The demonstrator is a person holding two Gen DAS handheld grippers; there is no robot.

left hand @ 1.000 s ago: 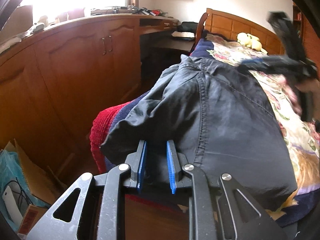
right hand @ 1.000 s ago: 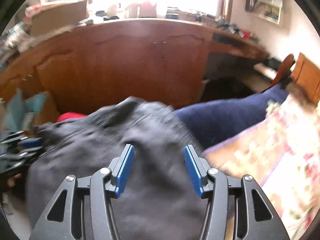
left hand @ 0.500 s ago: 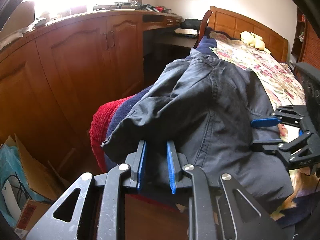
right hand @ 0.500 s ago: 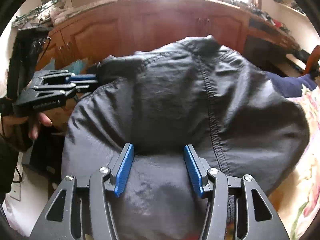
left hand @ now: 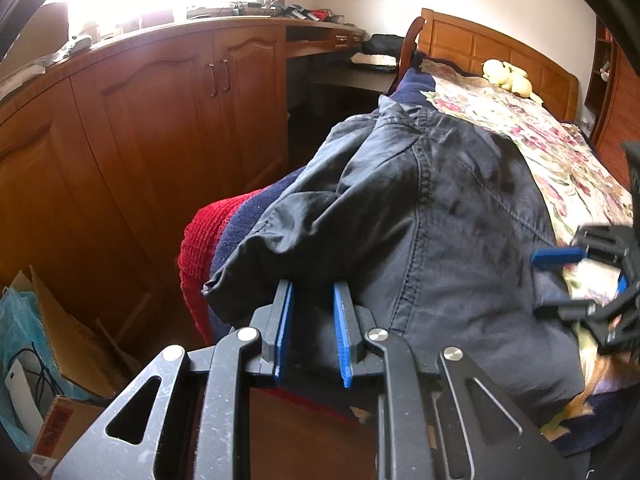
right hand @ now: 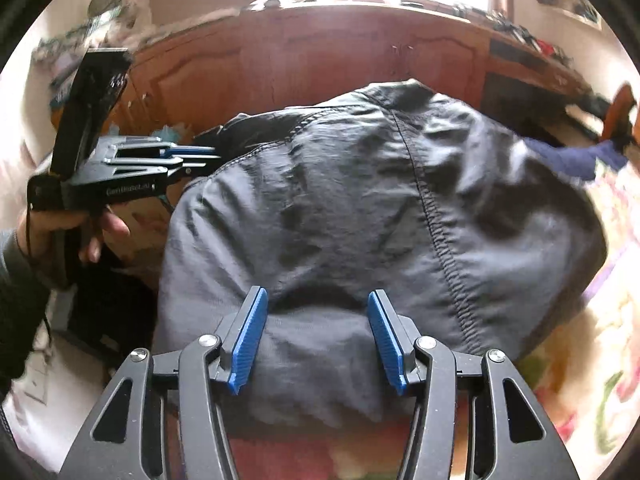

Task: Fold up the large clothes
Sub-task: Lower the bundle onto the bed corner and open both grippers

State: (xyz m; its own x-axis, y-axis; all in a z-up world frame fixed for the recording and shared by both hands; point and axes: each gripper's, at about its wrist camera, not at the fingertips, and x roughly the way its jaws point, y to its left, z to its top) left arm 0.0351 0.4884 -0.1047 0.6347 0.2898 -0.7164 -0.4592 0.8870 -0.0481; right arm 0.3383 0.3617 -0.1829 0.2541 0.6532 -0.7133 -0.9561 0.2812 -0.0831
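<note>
Pinching the jacket's [left hand: 432, 216] near edge, the left gripper [left hand: 312, 336] holds steady while the right gripper [right hand: 316, 336], jaws spread, has dropped onto its far side on the bed [left hand: 560, 160], ready to grab and fold.

The left wrist camera sat close behind its own fingers, tilted downward, facing along the bed [left hand: 560, 160] toward the headboard [left hand: 492, 56] at 1 o'clock. The right wrist camera looked down from the bed side toward the wooden cabinets [right hand: 320, 60] at 12 o'clock. Both shared the dark jacket [left hand: 460, 220] (each also caught the other gripper).
</note>
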